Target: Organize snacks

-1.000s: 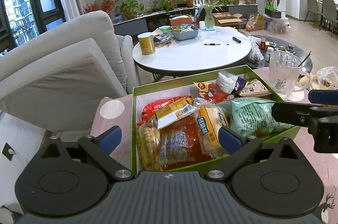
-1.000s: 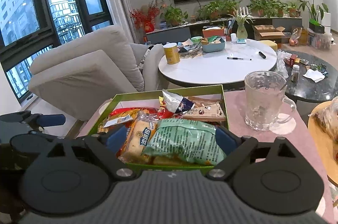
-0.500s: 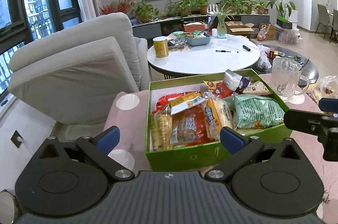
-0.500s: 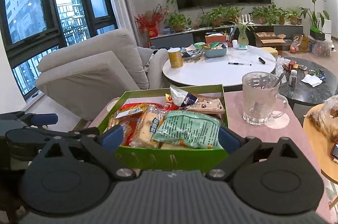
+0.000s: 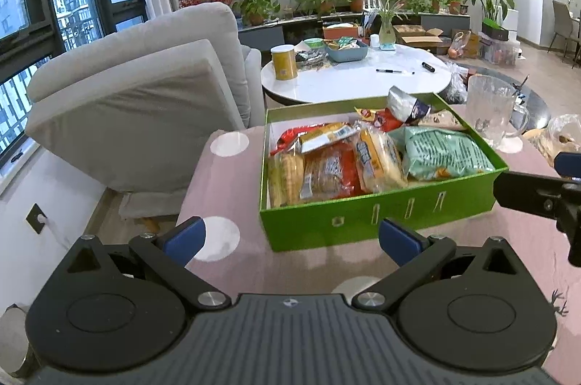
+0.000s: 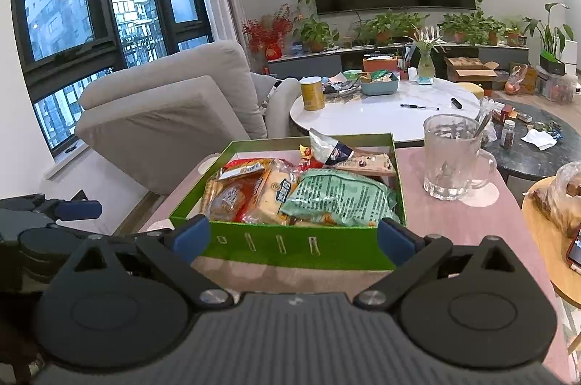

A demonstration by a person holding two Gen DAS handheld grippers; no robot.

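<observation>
The green box (image 5: pixel 377 219) sits a little right of centre in the left wrist view and at centre in the right wrist view, resting on the pink worktop (image 5: pixel 225 181) and packed full of snacks. Both tongs are spread wide and hold nothing: the left tongs (image 5: pixel 290 239) hover in the lower middle of their frame just short of the box's near wall, and the right tongs (image 6: pixel 292 236) frame the same wall from the other side, their blue pads apart from it. The packets inside look light and soft. The pale green bag (image 6: pixel 339 198), at the right of the pile, is puffy and crinkled, so it probably dents and slides under a squeeze; a pinch on its sealed edge seems safer than on its belly. The bread packets (image 5: pixel 377 158) at the middle are clear, slick film over something soft, and would likely crush if gripped hard, so the crimped ends are the better hold. The box itself looks like stiff card, light but awkward when loaded; its thin rim is the obvious place to grip. The glass mug (image 6: pixel 454 159), right of the box, is hard and breakable.
</observation>
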